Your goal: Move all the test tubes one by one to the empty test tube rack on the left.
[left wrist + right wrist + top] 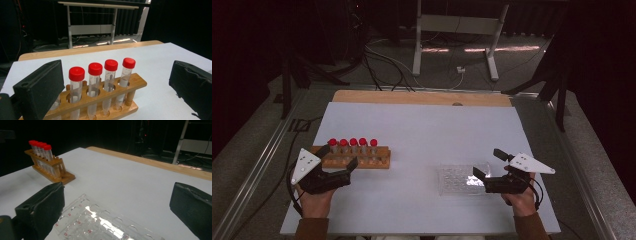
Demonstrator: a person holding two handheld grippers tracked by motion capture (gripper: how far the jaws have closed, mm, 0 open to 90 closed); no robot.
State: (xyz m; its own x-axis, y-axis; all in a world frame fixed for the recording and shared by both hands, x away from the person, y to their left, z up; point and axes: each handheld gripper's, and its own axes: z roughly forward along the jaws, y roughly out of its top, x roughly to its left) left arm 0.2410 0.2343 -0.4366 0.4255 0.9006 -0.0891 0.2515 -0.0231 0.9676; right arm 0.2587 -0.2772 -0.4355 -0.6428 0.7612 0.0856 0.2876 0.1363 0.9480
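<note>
A wooden rack (362, 159) on the left of the white table holds several clear tubes with red caps (353, 142), all upright. My left gripper (338, 156) is open at the rack's left end, one jaw behind it and one in front. In the left gripper view (115, 82) the rack (100, 96) stands between the wide jaws, untouched, and the left jaw hides part of the nearest tube. A clear well plate (459, 180) lies flat on the right. My right gripper (487, 162) is open at its right end. In the right gripper view (117, 205) the plate (100, 222) lies under the jaws.
The table (422, 125) has a bare wooden strip (422, 97) along its far edge. Beyond it, cables (382, 60) run over the floor around the legs of a metal stand (457, 45). From the right gripper view the rack (53, 162) stands far off to the left.
</note>
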